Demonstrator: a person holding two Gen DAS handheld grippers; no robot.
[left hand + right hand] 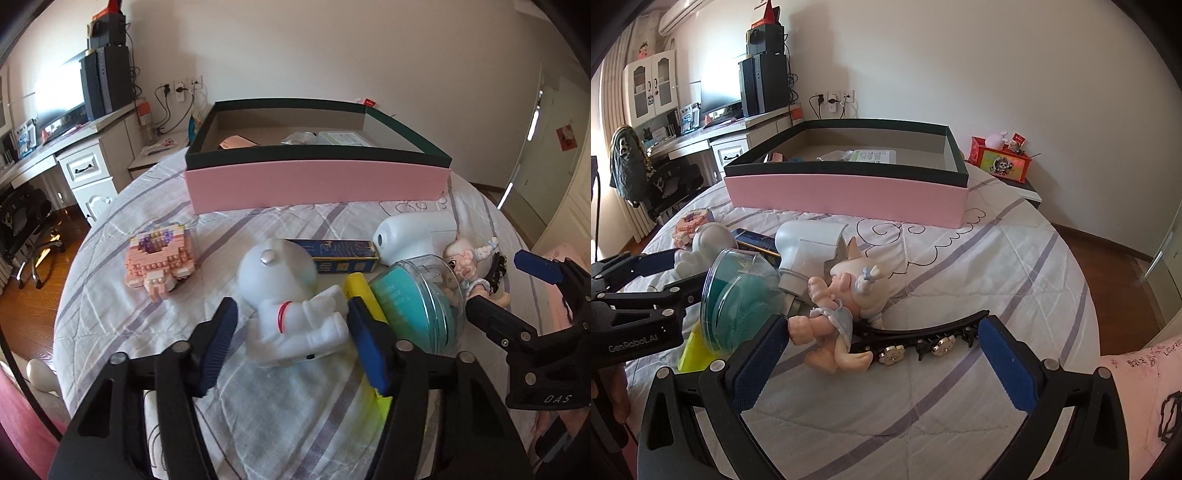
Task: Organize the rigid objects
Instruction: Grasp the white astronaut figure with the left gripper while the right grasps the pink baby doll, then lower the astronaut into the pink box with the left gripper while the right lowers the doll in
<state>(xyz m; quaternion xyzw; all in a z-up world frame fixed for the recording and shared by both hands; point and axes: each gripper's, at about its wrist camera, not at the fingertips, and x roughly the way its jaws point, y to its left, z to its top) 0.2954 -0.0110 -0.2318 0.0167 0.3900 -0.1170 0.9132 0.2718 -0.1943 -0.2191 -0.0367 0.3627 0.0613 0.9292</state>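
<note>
A white astronaut figure [291, 295] lies on the striped bed sheet between the blue pads of my left gripper [291, 308]. The right pad touches its arm; a sliver of sheet shows at the left pad, so the jaws stand open. Beside it lie a yellow object [364, 293] and a teal disc in a clear case [417, 302]. My right gripper [882, 323] is wide open around a small doll [842, 295] and a black jewelled hair clip [923, 332]. The pink box with a dark rim [317, 184] sits behind, holding a few items.
A pink brick-built figure [159, 258], a blue carton [340, 254] and a white handheld device [410, 236] also lie on the bed. A desk with a monitor [716, 92] and a chair stand left. A nightstand with a red box [1001, 162] is at the back right.
</note>
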